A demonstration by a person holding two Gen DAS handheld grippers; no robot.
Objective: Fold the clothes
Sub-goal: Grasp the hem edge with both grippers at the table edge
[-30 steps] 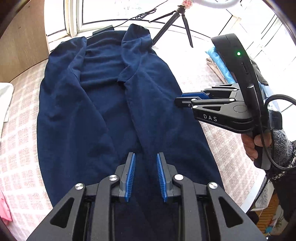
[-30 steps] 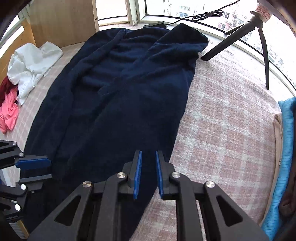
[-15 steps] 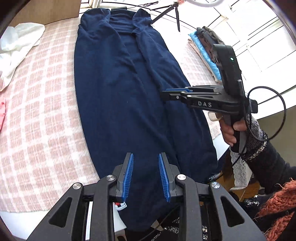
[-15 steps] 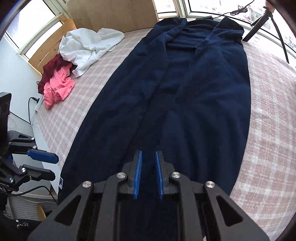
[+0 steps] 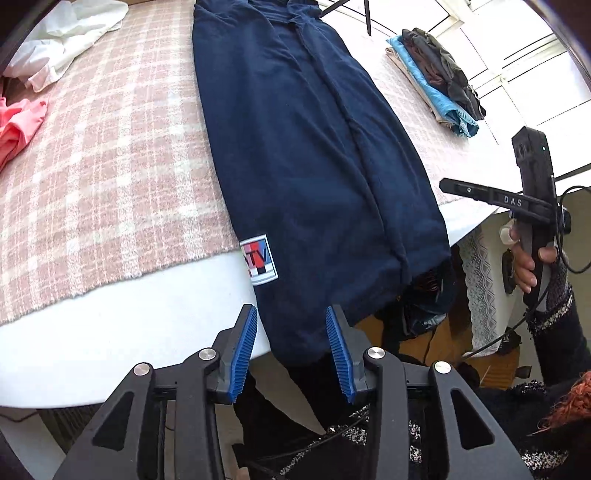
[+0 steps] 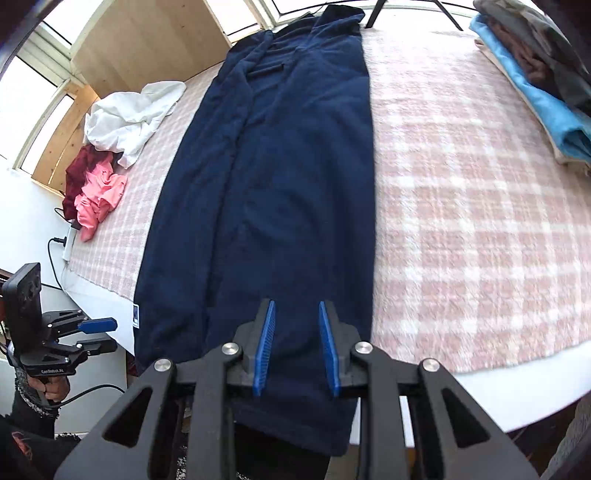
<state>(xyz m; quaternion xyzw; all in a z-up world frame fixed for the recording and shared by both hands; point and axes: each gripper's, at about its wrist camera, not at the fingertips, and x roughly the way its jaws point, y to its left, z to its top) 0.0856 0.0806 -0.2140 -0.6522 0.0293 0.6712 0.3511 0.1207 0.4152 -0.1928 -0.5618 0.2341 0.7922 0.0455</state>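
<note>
A long navy garment (image 5: 306, 147) (image 6: 273, 184) lies lengthwise on the pink checked blanket (image 5: 110, 147) (image 6: 461, 221), its hem hanging over the near edge. A sewn label (image 5: 259, 260) shows near that hem. My left gripper (image 5: 291, 343) hovers over the hem's left corner, jaws opening, the cloth below them and not pinched. My right gripper (image 6: 295, 343) is above the hem's right part, jaws opening too, with nothing pressed between the blue pads. In the left wrist view the right gripper (image 5: 448, 184) appears at the right, held by a hand (image 5: 524, 258).
A stack of folded clothes (image 5: 436, 77) (image 6: 539, 81) sits at the blanket's right side. A white heap (image 6: 129, 118) and pink and dark red clothes (image 6: 96, 192) lie at the left. A tripod's legs (image 5: 365, 14) stand at the far end. Clutter lies on the floor below the near edge.
Both grippers have drawn back along the garment from its middle to the hem at the near edge. Their jaws have spread wider. The garment lies as before.
</note>
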